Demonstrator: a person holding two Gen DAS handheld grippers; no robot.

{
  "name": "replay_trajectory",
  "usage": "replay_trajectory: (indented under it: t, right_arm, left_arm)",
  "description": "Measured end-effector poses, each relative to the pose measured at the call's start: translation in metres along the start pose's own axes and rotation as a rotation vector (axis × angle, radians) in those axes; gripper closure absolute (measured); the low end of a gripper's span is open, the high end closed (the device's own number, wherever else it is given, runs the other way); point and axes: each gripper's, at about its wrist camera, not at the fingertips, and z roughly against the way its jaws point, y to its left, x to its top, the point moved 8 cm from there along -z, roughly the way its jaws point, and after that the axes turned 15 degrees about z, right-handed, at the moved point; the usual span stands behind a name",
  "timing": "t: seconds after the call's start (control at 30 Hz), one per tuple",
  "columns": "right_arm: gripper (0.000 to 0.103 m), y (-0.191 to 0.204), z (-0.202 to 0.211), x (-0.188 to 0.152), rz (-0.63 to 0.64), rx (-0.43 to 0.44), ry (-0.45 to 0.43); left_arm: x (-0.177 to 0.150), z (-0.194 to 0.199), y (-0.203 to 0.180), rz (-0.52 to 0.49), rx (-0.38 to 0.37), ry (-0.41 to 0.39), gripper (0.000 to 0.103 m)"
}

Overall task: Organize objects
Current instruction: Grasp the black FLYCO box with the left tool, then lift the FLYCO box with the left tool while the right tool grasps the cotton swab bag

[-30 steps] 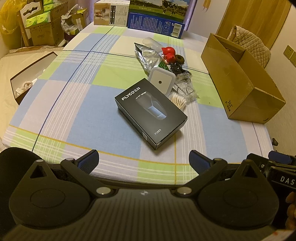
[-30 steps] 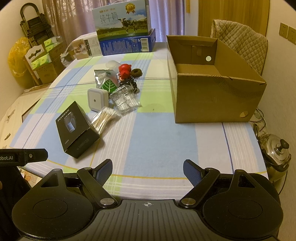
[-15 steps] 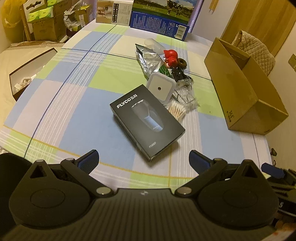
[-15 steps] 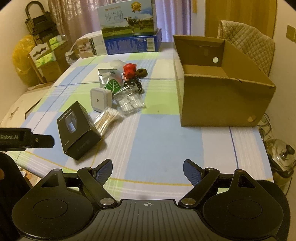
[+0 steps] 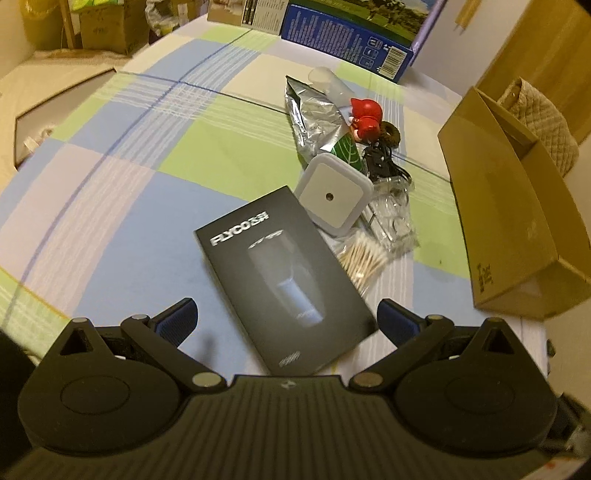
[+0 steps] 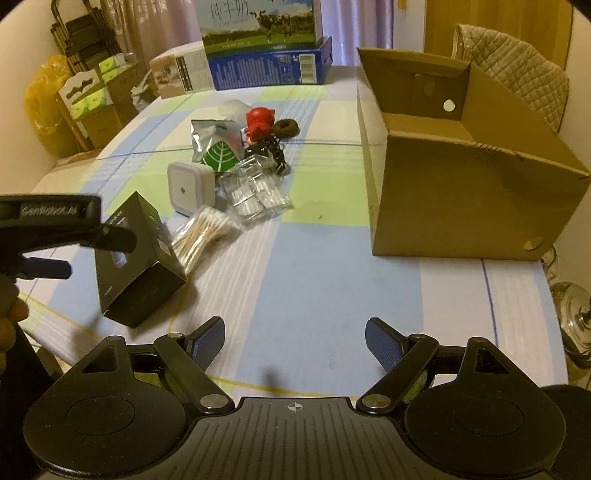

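Left gripper: jaws spread wide, holding nothing, hovering over the near end of the black FLYCO box. Box lies flat between the blue pads, angled, no visible contact. In the right wrist view the left gripper shows at the far left above the same box, with part of a hand below it.

Right gripper: also wide open, empty, above bare tablecloth. Nothing between its fingers.

Ahead of the left gripper, left to right: box, then just past its far right corner a white square night light, touching or nearly so. Right of the box a bundle of cotton swabs, beside a clear plastic packet. Further ahead a silver foil pouch with a green leaf label, a red figurine, a dark ring-shaped item and a black tangle, too small to identify. Far right: open cardboard box, well apart from the clutter.

From the right gripper, the clutter sits ahead-left and the cardboard box ahead-right; its interior is only partly visible.

Surface: table under a blue, green and white plaid cloth. Room: milk carton case on a blue box at the far edge, quilted chair back behind the cardboard box, stacked cartons at left, metal kettle low on the right.
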Motion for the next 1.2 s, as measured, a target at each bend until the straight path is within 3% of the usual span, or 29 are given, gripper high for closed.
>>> replay_trajectory:
  t: [0.17,0.4,0.73,1.0,1.07,1.13,1.2]
  right_arm:
    - [0.022,0.003,-0.013,0.003,0.01,0.011,0.021]
    - [0.022,0.007,-0.028,0.006,0.016,0.034,0.038]
    - [0.022,0.014,-0.035,0.008,0.013,0.048,0.047]
    - [0.022,0.033,-0.043,0.02,-0.026,0.094,0.019]
    - [0.023,0.04,-0.046,0.027,-0.047,0.122,-0.001]
    - [0.033,0.048,-0.052,0.035,-0.062,0.148,-0.014]
    - [0.037,0.056,-0.058,0.042,-0.083,0.178,-0.023]
  left_arm:
    - [0.005,-0.023,-0.004,0.008,0.014,0.029,0.002]
    - [0.004,-0.037,0.002,-0.053,0.041,0.073,0.013]
    - [0.017,-0.034,0.028,-0.269,0.102,0.066,0.022]
    - [0.036,-0.034,0.044,-0.353,0.127,0.048,0.023]
    - [0.04,-0.034,0.045,-0.38,0.133,0.042,0.023]
    - [0.044,-0.034,0.046,-0.395,0.129,0.042,0.023]
    - [0.047,-0.035,0.048,-0.396,0.12,0.053,0.023]
